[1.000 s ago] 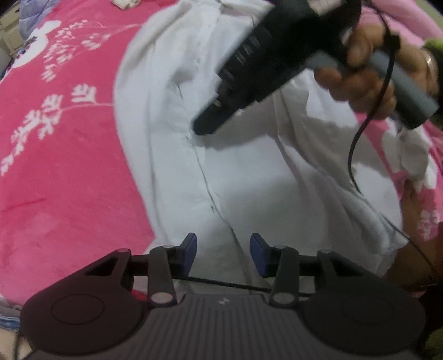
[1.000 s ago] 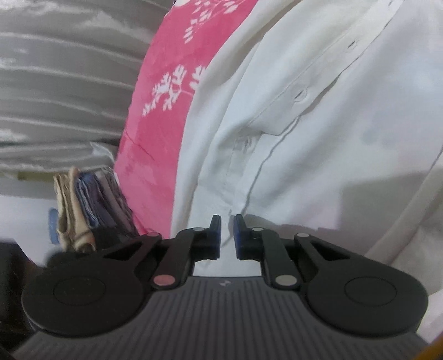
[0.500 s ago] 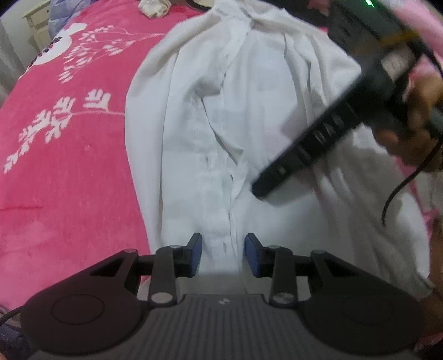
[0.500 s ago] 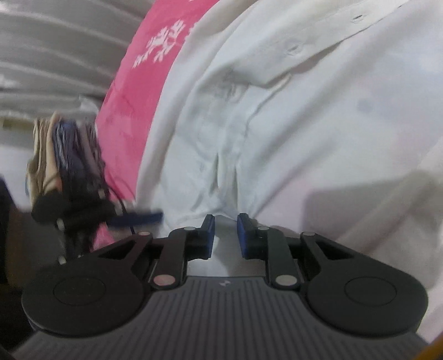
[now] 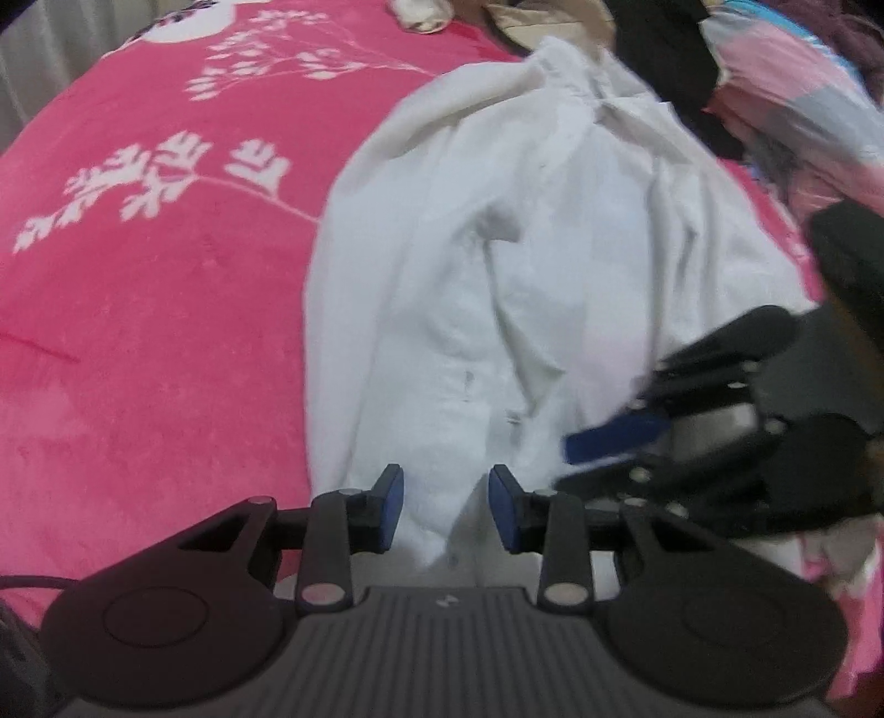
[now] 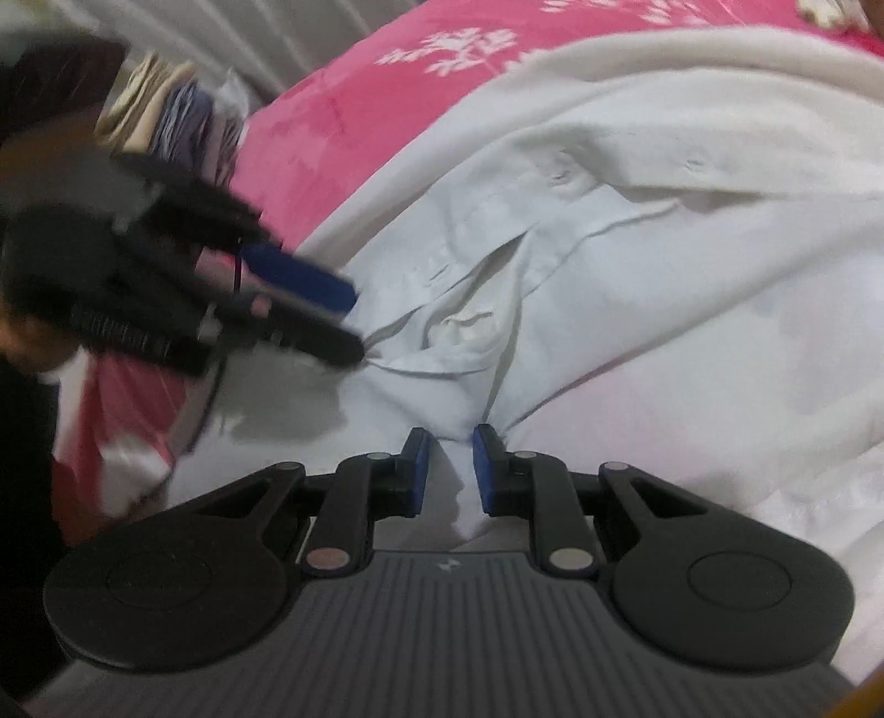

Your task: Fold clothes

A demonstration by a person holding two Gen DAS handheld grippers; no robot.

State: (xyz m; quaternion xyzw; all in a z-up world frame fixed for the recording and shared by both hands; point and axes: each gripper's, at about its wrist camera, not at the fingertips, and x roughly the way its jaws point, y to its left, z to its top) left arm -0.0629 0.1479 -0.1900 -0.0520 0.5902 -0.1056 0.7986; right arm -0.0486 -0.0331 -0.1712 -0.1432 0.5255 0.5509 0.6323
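Observation:
A white button-up shirt (image 5: 497, 276) lies front up on a pink flowered bedspread (image 5: 166, 276), collar at the far end. My left gripper (image 5: 446, 508) hovers over the near hem, open, with a fold of the hem between its blue pads but not pinched. In the left wrist view my right gripper (image 5: 608, 414) shows blurred at the right, down on the shirt's lower part. In the right wrist view the shirt (image 6: 663, 276) creases toward my right gripper (image 6: 450, 469), which is shut on a bunch of its fabric. The left gripper (image 6: 351, 320) touches the placket at the left.
A heap of mixed clothes (image 5: 773, 83) lies beyond the collar at the top right. A stack of folded clothes (image 6: 166, 110) stands past the bed's edge, with a pale curtain (image 6: 331, 33) behind. Bare bedspread stretches left of the shirt.
The right gripper has swung from above the shirt's middle down to its lower right part. The left gripper has come closer to the hem and now shows in the right wrist view.

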